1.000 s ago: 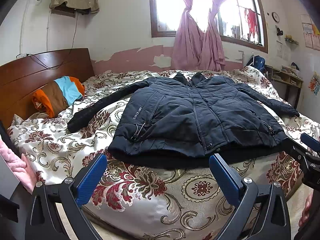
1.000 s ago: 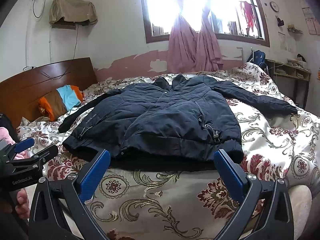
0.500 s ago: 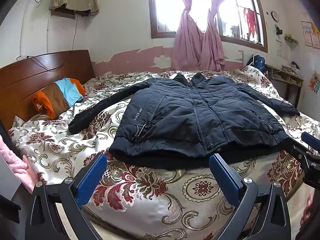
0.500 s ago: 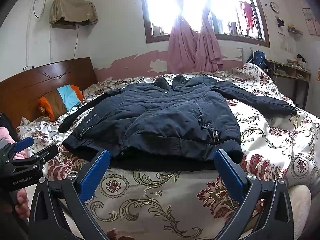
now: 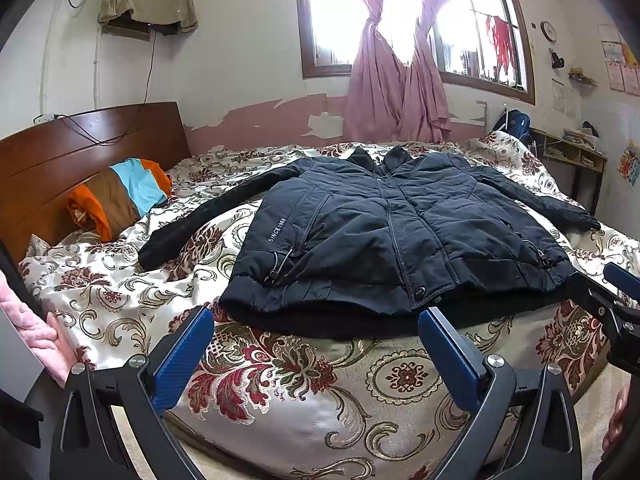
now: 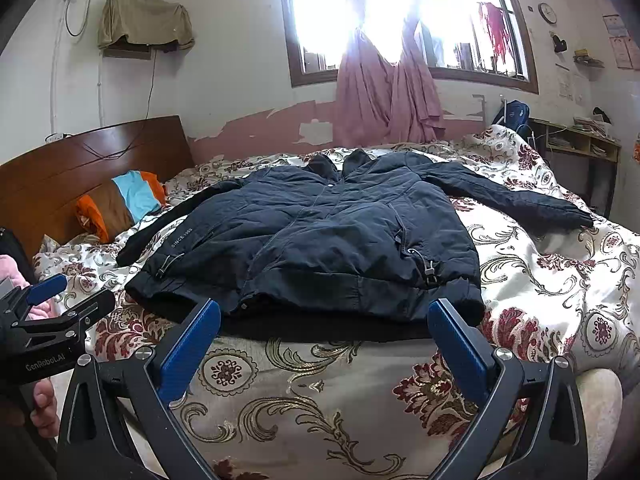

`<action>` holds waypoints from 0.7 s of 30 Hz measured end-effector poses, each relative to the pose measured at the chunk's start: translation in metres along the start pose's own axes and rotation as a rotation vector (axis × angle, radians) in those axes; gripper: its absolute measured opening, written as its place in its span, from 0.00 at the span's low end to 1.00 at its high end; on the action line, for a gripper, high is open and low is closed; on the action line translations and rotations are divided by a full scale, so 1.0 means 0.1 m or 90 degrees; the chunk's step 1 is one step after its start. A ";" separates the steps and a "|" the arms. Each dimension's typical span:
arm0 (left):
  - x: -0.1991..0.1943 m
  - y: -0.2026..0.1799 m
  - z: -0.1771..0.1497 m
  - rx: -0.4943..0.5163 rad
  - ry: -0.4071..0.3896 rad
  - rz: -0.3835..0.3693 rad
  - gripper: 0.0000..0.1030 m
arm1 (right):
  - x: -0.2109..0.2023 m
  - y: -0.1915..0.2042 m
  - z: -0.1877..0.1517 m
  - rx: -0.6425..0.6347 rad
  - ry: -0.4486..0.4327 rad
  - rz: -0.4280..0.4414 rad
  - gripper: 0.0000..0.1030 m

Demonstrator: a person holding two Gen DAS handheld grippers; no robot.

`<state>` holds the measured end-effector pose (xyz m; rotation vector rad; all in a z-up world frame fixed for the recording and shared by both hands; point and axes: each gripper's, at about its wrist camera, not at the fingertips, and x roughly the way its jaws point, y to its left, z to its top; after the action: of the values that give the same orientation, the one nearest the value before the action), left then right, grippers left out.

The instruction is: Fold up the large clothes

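Both grippers are wide open and hold nothing. The left gripper (image 5: 316, 344) hangs just in front of the bed edge, its blue pads (image 5: 182, 358) far apart, touching no cloth; the right gripper (image 6: 324, 340) is the same, w/ the jacket hem showing between its fingers but apart from them. Each one is visible also at the side of the other's view, approx. level w/ the hem.

Next outward is the dark jacket (image 5: 396, 236), the task's thing. It lies flat on the floral bedspread (image 5: 320, 376), front side up, zip closed, collar toward the window (image 5: 400, 16), hem toward the grippers. The left-side sleeve (image 5: 200, 224) stretches out to the striped pillow (image 5: 120, 196) and the other sleeve (image 6: 516, 200) to the far side.

My judgement: folding is not begun. The jacket is only spread out; no sleeve is turned in, no body fold is made. So all steps are left, i.e. sleeves in, then body folded.
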<state>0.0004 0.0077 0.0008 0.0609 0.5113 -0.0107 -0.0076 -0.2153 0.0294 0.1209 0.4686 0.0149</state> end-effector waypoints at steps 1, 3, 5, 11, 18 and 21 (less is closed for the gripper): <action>0.00 0.00 0.00 0.000 0.000 0.000 1.00 | 0.00 0.00 0.00 0.000 0.000 0.000 0.99; 0.00 -0.01 0.00 0.001 0.000 0.000 1.00 | 0.00 0.00 0.00 0.000 0.001 0.000 0.99; 0.00 0.01 0.00 0.001 0.000 0.000 1.00 | 0.00 0.00 0.00 0.000 0.000 0.000 0.99; 0.00 0.00 0.00 0.002 -0.001 0.001 1.00 | 0.00 0.00 0.00 0.001 0.000 0.000 0.99; 0.00 -0.01 0.00 0.002 -0.002 0.001 1.00 | 0.00 0.00 0.00 0.001 0.000 0.000 0.99; -0.01 -0.01 0.00 0.003 -0.003 0.002 1.00 | 0.00 0.00 0.00 0.001 0.000 0.001 0.99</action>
<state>-0.0003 0.0063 0.0006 0.0656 0.5073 -0.0093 -0.0081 -0.2152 0.0296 0.1228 0.4687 0.0155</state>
